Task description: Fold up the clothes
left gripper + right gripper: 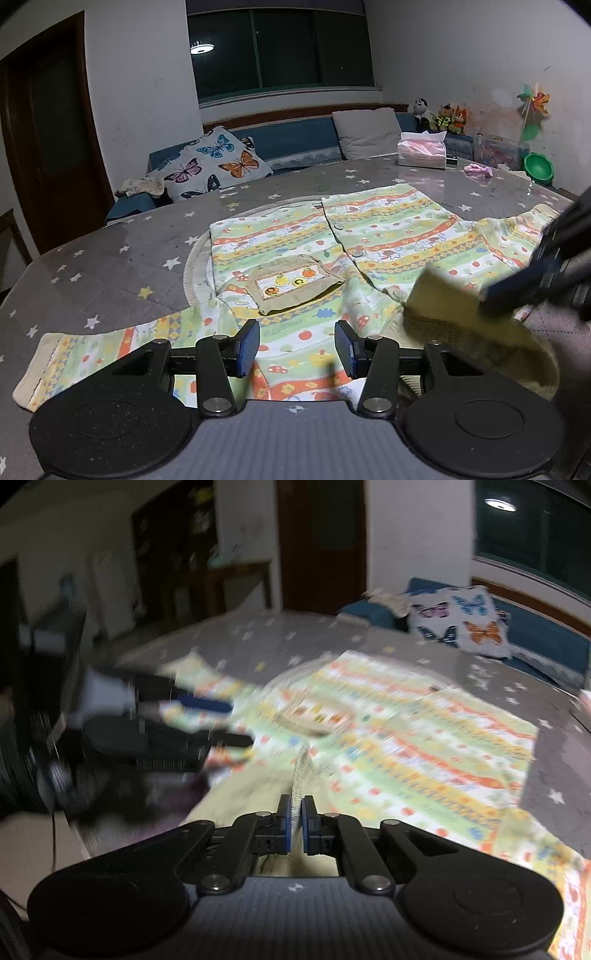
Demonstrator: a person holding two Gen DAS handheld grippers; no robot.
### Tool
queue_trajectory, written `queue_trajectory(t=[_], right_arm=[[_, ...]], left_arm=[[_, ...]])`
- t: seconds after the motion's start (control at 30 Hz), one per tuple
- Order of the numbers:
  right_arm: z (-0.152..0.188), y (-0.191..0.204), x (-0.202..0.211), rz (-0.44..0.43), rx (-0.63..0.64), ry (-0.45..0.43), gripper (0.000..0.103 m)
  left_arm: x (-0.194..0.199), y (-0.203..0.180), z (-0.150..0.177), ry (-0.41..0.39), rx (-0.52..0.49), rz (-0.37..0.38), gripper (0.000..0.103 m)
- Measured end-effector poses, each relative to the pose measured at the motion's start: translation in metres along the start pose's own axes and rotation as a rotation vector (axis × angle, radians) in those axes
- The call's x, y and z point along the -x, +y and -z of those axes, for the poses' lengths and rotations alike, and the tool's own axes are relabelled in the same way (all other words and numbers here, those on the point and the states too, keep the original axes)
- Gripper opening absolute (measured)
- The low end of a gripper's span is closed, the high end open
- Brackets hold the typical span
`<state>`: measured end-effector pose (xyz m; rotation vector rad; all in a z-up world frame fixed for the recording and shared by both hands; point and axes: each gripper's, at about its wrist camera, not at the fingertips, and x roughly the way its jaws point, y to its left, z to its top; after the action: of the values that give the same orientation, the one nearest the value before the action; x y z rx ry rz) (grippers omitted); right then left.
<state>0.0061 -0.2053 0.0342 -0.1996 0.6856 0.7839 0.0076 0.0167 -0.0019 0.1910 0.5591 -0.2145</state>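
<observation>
Star-print bench (110, 258) carries the shirt (388, 229). My right hand-held gripper (296, 821) is clenched on its hem; left hand-held gripper (297, 345) released. Next: fold hem over.

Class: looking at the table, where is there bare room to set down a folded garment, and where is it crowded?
Bare star-print tablecloth lies left of the striped garment, and between it and the tissue pack. Crowded: the far right corner, with the green bowl, and the near edge, where both grippers work.

Soft printed-cloth garment (388, 236) – matt; glossy tabletop (110, 266)
</observation>
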Motion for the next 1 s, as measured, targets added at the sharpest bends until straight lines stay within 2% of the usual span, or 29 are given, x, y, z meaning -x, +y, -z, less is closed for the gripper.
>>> queue_trajectory(t=[0.13, 0.3, 0.63, 0.83, 1.0], right_arm=[[-0.007, -0.016, 0.021, -0.012, -0.086, -0.055, 0.004], [-0.008, -0.018, 0.026, -0.022, -0.108, -0.072, 0.004], [-0.006, -0.01, 0.011, -0.047, -0.085, -0.036, 0.005], [-0.003, 0.002, -0.006, -0.107, -0.04, 0.024, 0.01], [-0.008, 0.0, -0.004, -0.112, -0.038, -0.005, 0.011]], left_arm=[[-0.006, -0.005, -0.001, 0.012, -0.014, 0.022, 0.047], [-0.014, -0.016, -0.004, 0.025, -0.047, 0.063, 0.046], [-0.013, -0.036, 0.002, 0.024, -0.13, 0.097, 0.045], [-0.006, -0.031, 0.004, 0.017, -0.116, 0.103, 0.047], [0.005, -0.017, 0.004, -0.004, -0.078, 0.08, 0.047]])
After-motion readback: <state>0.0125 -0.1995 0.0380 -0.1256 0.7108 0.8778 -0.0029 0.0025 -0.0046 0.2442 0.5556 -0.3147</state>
